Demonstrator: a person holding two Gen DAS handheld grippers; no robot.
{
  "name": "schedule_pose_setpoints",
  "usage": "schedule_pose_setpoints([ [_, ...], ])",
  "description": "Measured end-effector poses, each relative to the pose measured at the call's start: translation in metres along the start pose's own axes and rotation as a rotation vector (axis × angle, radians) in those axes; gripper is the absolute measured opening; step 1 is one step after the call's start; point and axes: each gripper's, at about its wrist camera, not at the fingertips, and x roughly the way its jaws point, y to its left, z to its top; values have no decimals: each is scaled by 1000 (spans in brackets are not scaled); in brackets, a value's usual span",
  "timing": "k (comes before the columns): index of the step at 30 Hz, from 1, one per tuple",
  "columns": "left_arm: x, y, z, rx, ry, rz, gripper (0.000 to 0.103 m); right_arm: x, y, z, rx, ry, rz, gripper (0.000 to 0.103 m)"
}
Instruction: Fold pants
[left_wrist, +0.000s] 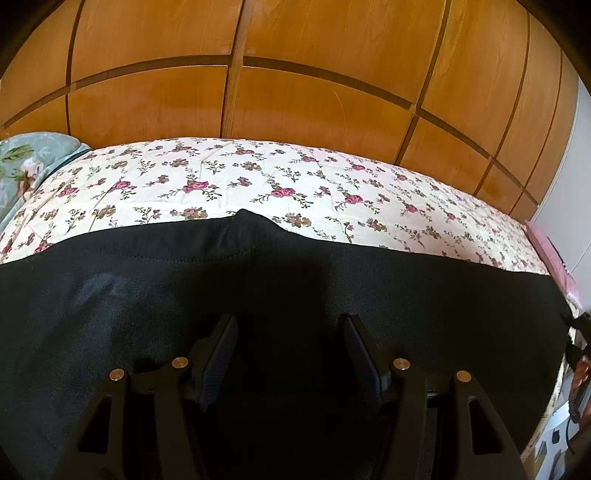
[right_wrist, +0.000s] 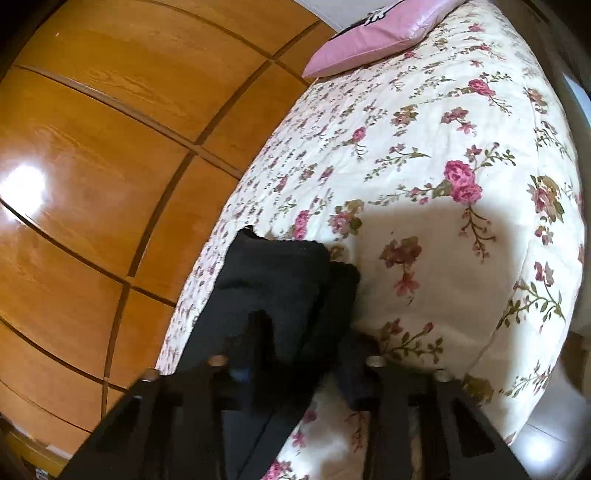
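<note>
Looking along the left claw (left_wrist: 291, 354), its two ribbed pads stand well apart with nothing between them, hovering over the black pants (left_wrist: 295, 288). The pants lie spread flat across the near half of the bed (left_wrist: 332, 184), a broad dark band running from one side of this view to the other. A small peak of cloth pokes up at the middle of the far edge, likely the crotch or a seam corner. A floral bedspread shows beyond the pants, then wooden wardrobe doors (left_wrist: 314, 92). A pale green floral pillow (left_wrist: 26, 162) sits at the far left and a pink cushion (left_wrist: 550, 251) peeks in at the right edge.

From the right wrist, the picture is blurred with motion. The right claw (right_wrist: 306, 365) has a narrow gap and black cloth bunches between its fingers; it appears to pinch one end of the pants (right_wrist: 280, 280), though the blur keeps me from being sure the pads press on it. That end looks doubled over on itself, with ragged edges stacked toward the pink cushion (right_wrist: 373, 40) end of the bed (right_wrist: 461, 258).

Judging from both views, the fold is only beginning: most of the garment lies open and flat, one end is gathered, and the lengthwise and crosswise folds remain.
</note>
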Motion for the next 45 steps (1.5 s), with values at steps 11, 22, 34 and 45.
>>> schedule_pose_setpoints([
  [11, -44, 62, -7, -171, -79, 78, 61, -35, 54, 1, -64, -54, -42, 20],
  [22, -48, 54, -37, -76, -162, 133, 61, -84, 212, -58, -503, -179, 5, 20],
  [34, -50, 59, -41, -104, -181, 92, 61, -76, 297, -170, -811, -86, 202, 20],
  [45, -50, 58, -42, -99, -183, 85, 63, -23, 309, -285, -1091, 168, 280, 20],
])
